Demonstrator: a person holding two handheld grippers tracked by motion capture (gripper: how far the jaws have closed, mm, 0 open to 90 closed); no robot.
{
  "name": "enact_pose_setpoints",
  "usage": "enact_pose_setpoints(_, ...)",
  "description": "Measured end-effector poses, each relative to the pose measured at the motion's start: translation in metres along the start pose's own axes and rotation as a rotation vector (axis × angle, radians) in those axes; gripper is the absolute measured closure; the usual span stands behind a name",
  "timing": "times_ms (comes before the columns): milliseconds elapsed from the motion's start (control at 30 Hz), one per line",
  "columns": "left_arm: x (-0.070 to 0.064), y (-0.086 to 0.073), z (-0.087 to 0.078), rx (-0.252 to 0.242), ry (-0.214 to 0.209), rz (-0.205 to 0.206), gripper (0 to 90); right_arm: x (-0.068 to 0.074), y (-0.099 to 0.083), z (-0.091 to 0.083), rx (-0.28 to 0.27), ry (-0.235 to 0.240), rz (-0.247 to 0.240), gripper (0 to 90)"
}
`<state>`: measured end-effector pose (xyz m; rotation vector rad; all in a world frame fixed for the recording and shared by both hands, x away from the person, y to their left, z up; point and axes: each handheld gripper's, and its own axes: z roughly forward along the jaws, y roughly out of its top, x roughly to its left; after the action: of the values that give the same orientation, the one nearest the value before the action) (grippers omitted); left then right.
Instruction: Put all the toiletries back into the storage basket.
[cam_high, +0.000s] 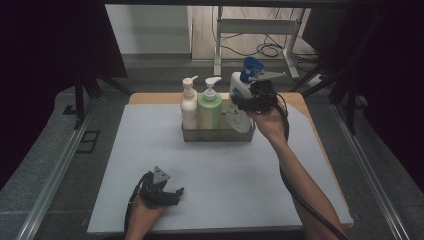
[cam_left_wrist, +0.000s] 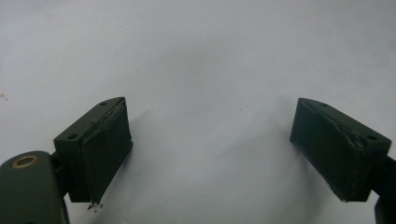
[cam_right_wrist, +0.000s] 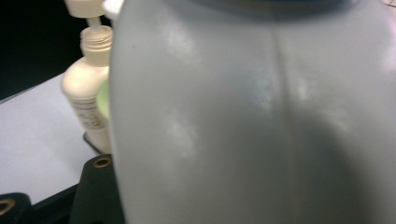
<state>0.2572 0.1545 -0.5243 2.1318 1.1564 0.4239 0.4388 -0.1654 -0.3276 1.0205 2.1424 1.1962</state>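
1. At the far middle of the surface (cam_high: 120, 165), the right tool (cam_high: 250, 102) is clamped on the white bottle with the blue pump (cam_high: 239, 95) — tilted, its base in the right end of the metal basket (cam_high: 217, 134).
2. Beside it stand a green bottle (cam_high: 210, 107) and a cream bottle (cam_high: 189, 105), upright.
3. Near the front edge, the left tool (cam_high: 172, 192) rests on the mat — jaws spread wide, holding nothing.

I see a wooden table (cam_high: 300, 102) covered by a pale grey mat (cam_high: 235, 170). On the mat's far side stands a metal tray (cam_high: 217, 134); my left gripper (cam_high: 170, 192) rests near the front edge.
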Motion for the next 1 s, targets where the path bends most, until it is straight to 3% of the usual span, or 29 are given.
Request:
enact_pose_setpoints(600,0.000,0.000,0.000,0.002,0.000,0.002,11.9,-0.006,0.003,0.031,0.001,-0.056,0.022,38.0)
enact_pose_setpoints(1000,0.000,0.000,0.000,0.002,-0.001,0.001,11.9,-0.003,-0.008,0.048,0.027,-0.062,0.017,38.0)
